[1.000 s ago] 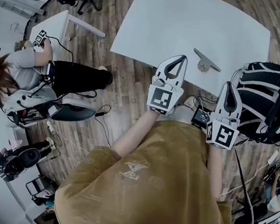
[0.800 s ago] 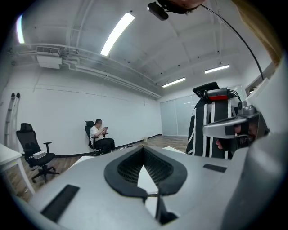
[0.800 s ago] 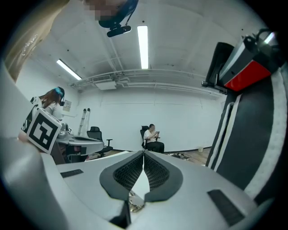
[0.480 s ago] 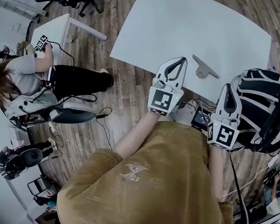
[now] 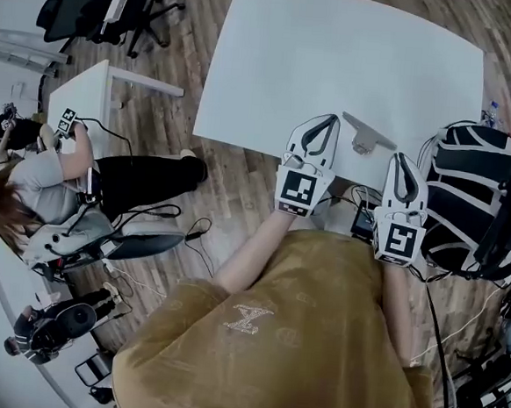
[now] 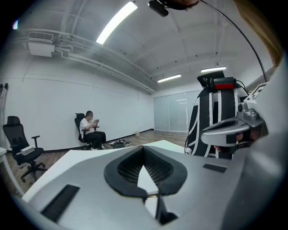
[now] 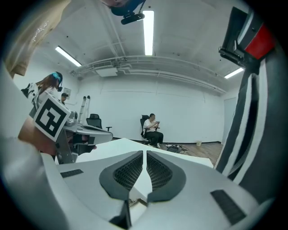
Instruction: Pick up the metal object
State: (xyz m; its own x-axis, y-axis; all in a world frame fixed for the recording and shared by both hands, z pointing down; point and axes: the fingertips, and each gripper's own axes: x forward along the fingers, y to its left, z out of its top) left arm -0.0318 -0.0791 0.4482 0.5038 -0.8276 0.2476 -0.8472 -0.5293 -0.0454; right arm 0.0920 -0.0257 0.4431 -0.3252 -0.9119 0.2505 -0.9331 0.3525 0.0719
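The metal object [image 5: 365, 132] is a grey T-shaped bracket lying on the white table [image 5: 338, 47], close to its near edge. My left gripper [image 5: 335, 119] hovers over that edge just left of the bracket, its jaws shut and nothing held. My right gripper [image 5: 398, 156] hangs below and right of the bracket, off the table edge, also shut and empty. In the left gripper view the left gripper [image 6: 144, 150] has its tips meeting over the tabletop. In the right gripper view the right gripper [image 7: 144, 153] shows its pads together.
A black and white striped backpack [image 5: 467, 202] stands right beside my right gripper. A small screen device [image 5: 362, 220] and cables lie on the wooden floor below the table. A seated person [image 5: 56, 165], a small white desk [image 5: 88, 89] and an office chair [image 5: 86, 9] are at the left.
Both grippers have moved forward toward the table edge and the bracket. The right one has closed in most, shifting left and away from the backpack. Both jaws stayed shut.
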